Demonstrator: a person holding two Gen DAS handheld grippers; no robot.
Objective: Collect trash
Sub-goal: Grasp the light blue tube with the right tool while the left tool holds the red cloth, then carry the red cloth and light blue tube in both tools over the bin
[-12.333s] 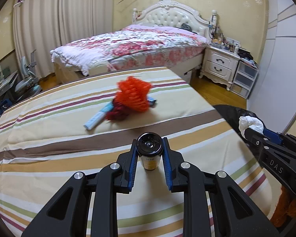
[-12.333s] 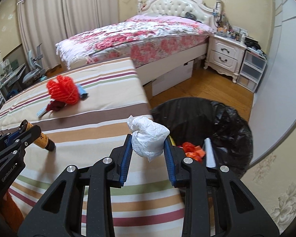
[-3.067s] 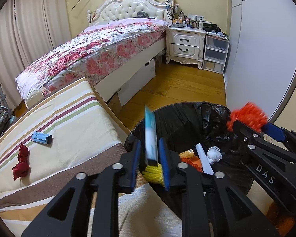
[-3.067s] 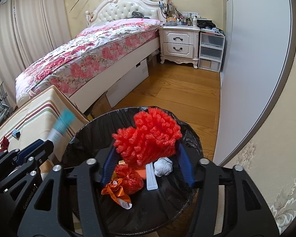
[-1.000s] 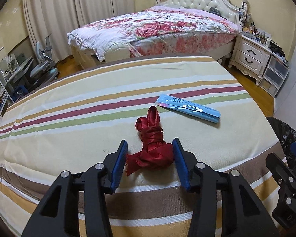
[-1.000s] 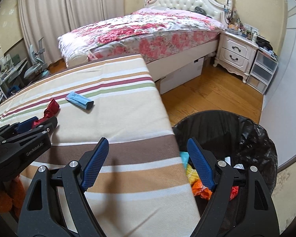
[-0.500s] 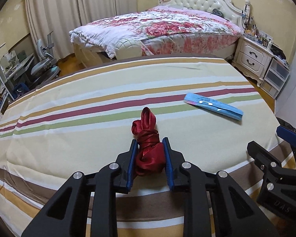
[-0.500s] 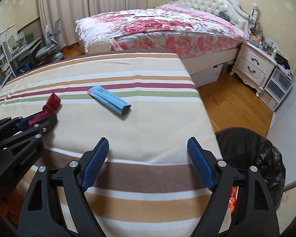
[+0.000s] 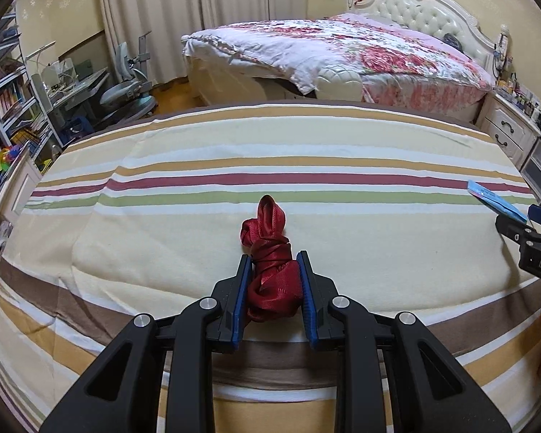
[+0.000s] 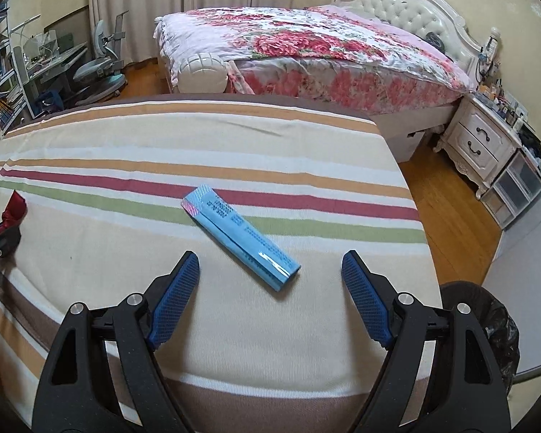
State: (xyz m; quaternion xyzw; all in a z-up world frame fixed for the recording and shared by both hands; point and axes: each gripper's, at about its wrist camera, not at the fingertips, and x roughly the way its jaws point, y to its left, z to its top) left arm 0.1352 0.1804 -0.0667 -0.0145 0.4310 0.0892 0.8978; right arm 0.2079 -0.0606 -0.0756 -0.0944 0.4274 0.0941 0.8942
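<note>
Left claw clamping red ribbon, right claw (marked "DAS") wide, empty, blue packet print illegible

Both wrist cams close, angled down; share striped cloth, bed.

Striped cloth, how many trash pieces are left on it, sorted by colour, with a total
Red: 1, the red ribbon bundle, pinched in the left gripper
Blue: 1, the blue packet, lying ahead of the open right gripper
Total: 2
</note>
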